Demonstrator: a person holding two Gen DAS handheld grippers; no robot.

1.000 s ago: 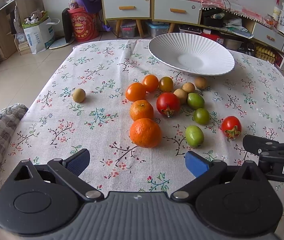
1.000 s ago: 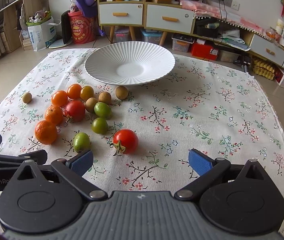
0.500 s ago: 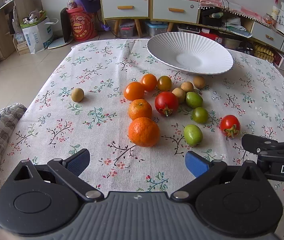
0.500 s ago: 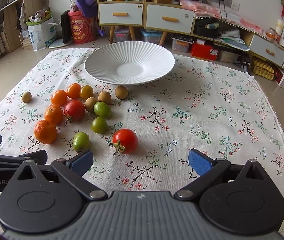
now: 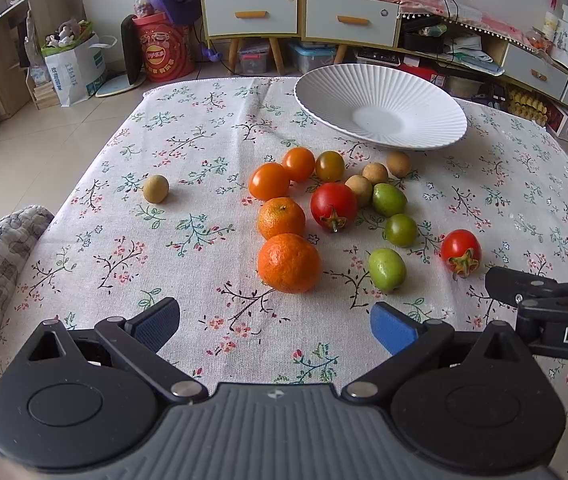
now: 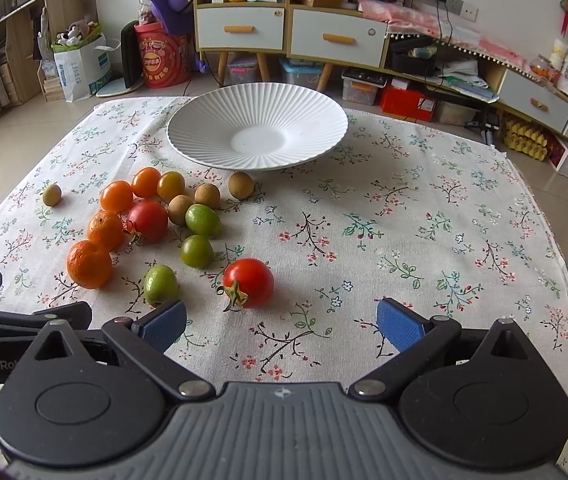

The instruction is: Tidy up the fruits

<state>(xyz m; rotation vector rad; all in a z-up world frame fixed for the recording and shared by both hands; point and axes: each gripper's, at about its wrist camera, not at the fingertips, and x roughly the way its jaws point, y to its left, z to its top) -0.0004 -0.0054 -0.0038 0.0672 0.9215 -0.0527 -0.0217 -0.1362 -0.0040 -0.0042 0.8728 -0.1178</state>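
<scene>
Both grippers, left gripper [image 5: 275, 326] and right gripper [image 6: 280, 326], wide open and empty above loose fruit near an empty white plate [image 6: 204, 120]; likely to send the nearest red tomato [image 6: 249, 282] rolling if nudged off-centre.

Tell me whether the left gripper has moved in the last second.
Yes, slightly. In the left wrist view the white plate and fruits sit a little higher and further left, so the left gripper shifted or tilted slightly.

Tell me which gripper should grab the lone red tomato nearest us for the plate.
Probably the right gripper: the tomato lies just ahead of its open jaws. From the left gripper it sits far right. The plate holds nothing yet.
</scene>
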